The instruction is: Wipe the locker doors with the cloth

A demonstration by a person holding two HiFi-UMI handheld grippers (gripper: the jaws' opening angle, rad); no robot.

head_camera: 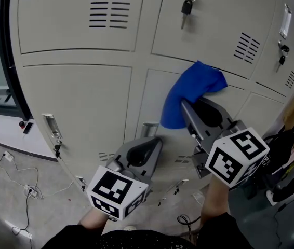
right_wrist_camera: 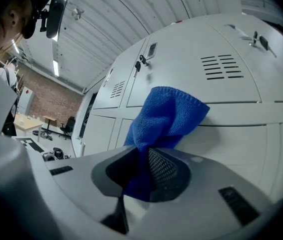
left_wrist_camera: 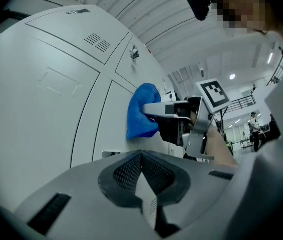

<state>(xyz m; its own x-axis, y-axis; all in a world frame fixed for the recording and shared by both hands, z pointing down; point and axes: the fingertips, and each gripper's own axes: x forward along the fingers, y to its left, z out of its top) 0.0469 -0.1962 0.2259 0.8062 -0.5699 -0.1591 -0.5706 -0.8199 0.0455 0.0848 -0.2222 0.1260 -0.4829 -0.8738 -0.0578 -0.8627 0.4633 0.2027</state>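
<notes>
A blue cloth [head_camera: 191,92] is pinched in my right gripper [head_camera: 186,108], which is shut on it and presses it against a beige locker door [head_camera: 157,95] near the seam under the upper row. In the right gripper view the cloth [right_wrist_camera: 164,119] rises from between the jaws and fans against the lockers [right_wrist_camera: 231,109]. My left gripper [head_camera: 155,141] is lower and to the left, shut with nothing in it, close to the same door. The left gripper view shows its jaws closed [left_wrist_camera: 142,155] and the cloth [left_wrist_camera: 141,111] beyond them.
Keys [head_camera: 187,4] hang from an upper locker's lock, and another key [head_camera: 282,53] hangs further right. A door handle [head_camera: 51,126] sticks out at the lower left. Cables and a power strip [head_camera: 30,191] lie on the floor at left. A person [left_wrist_camera: 255,129] stands far off.
</notes>
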